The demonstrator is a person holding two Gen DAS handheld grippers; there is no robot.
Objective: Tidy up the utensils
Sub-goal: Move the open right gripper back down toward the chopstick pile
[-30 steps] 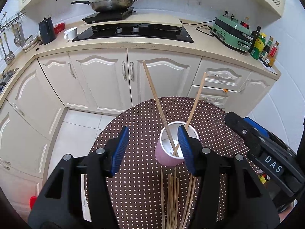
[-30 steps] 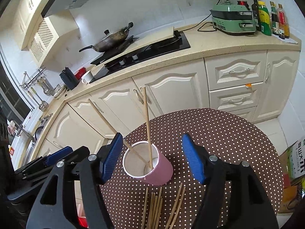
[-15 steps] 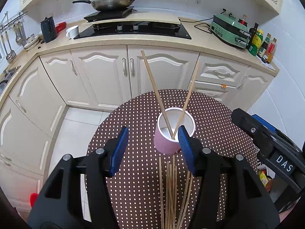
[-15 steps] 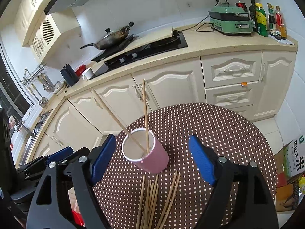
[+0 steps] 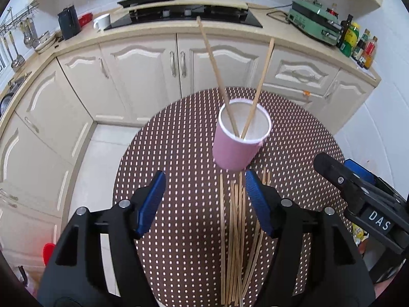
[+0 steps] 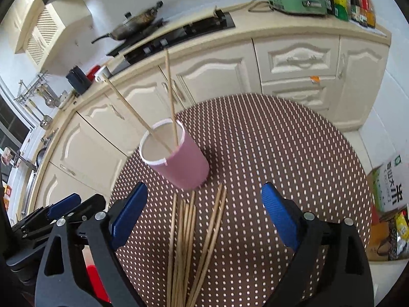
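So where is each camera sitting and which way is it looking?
Left wrist: on the left gripper, jaws opening and empty, looking down at the pink cup; the right gripper shows at the right edge.
Right wrist: on the right gripper, jaws opening and empty, above the loose chopsticks.
Shared: cup, chopsticks, dotted table.

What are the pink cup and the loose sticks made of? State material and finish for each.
Pink cup: likely paper, matte pink wall, white inside with a thin rolled rim and a visible side seam.
Loose sticks: apparently bamboo or wood, pale tan and unvarnished, thin and straight with a dull, grainy look. Which of the two cannot be told.
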